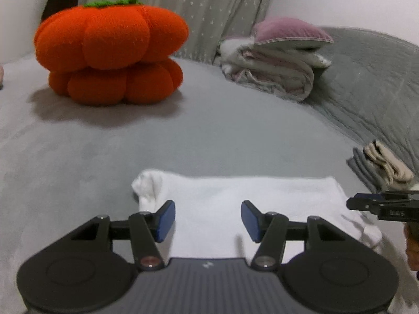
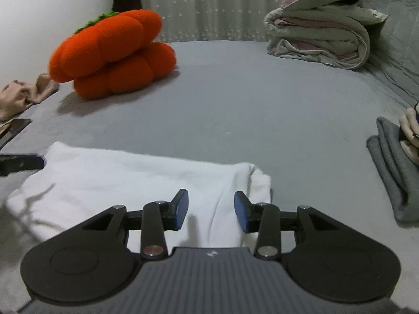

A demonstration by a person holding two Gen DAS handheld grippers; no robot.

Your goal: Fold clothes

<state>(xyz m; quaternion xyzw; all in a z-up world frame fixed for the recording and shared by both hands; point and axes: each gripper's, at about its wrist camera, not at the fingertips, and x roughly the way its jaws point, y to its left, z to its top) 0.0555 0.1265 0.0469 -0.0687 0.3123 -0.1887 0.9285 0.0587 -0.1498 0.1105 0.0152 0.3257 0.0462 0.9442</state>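
I see the white garment [image 1: 243, 204] lying folded flat on the grey bed sheet [image 1: 209, 130], directly under and ahead of both tools. My left gripper [image 1: 208, 221] hangs over the garment's left half with its blue pads spread apart and nothing between them; whether the pads touch the cloth I cannot tell. My right gripper [image 2: 210, 210] sits over the garment's right end, jaws likewise apart, gripping nothing. Beyond the garment the sheet is open up to an orange pumpkin cushion [image 1: 110, 52] at far left and a rolled quilt [image 1: 272, 73] with a mauve pillow [image 1: 290, 31] on top at far right. To the right, near the garment's edge, lies a folded grey cloth [image 2: 392, 172] with a beige item [image 2: 411, 136] on it. A crumpled beige cloth [image 2: 23, 96] lies at the left edge of the right view.
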